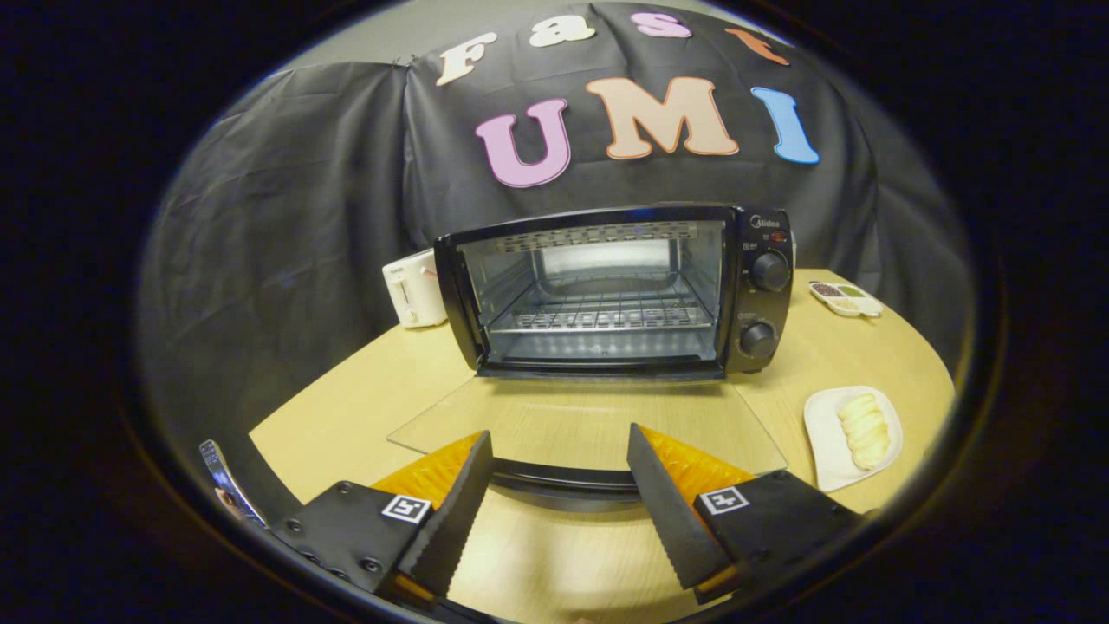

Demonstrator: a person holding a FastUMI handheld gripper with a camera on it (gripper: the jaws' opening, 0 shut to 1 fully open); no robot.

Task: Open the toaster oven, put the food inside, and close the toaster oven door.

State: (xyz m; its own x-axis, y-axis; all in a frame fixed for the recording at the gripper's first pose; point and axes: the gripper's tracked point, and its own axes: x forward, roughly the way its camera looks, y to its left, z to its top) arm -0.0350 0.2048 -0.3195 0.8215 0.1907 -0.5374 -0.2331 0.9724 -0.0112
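Gripper: your gripper is spread wide and holds nothing; the door's handle lies between the fingers.
Oven: 1 oven straight ahead, door folded down flat on the table, rack bare.
Food: 1 plate with food, right of the fingers, just beside the door's right corner.
Axis: the food's long axis runs roughly away from you.
Next, likely: swing right to the food.
Also: 1 toaster, 1 dish.

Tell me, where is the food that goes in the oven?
The food lies on a white plate on the table, right of the toaster oven's open door, beyond the open gripper.
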